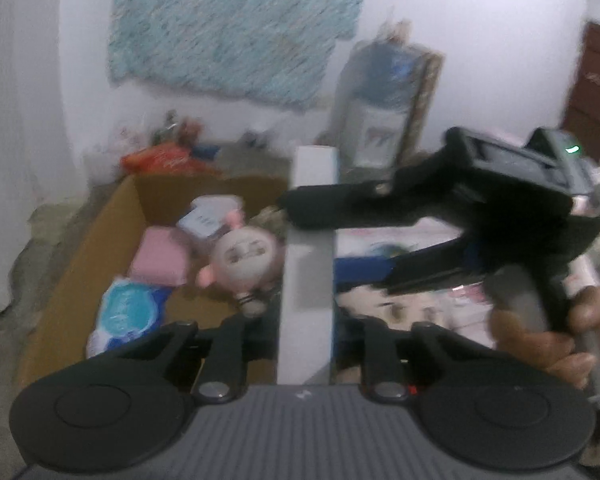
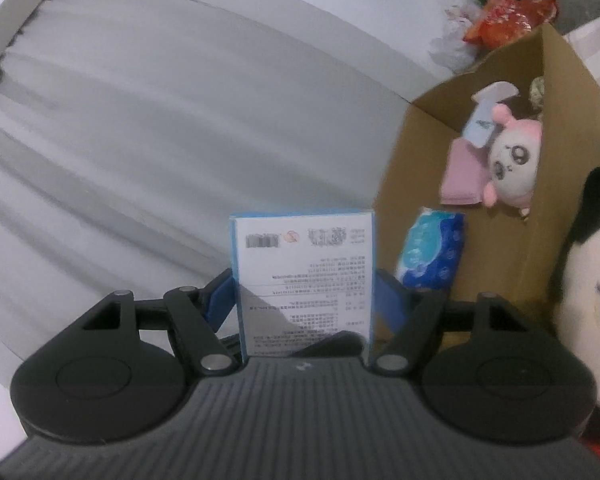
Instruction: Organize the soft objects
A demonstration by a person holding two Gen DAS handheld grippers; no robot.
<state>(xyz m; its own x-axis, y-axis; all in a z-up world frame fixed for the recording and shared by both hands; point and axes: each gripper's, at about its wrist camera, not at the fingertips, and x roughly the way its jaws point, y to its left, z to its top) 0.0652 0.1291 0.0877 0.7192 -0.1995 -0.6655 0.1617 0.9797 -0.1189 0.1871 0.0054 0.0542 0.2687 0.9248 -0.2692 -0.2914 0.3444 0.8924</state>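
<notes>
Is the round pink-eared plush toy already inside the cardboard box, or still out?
Inside. The plush toy lies in the open cardboard box, beside a pink cloth and above a blue tissue pack.

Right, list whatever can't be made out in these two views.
Left wrist view: motion blur smears everything; the box hides the carton's right wall.
Right wrist view: the box's print is too small to read; the black-eared plush is cut by the right edge.
</notes>
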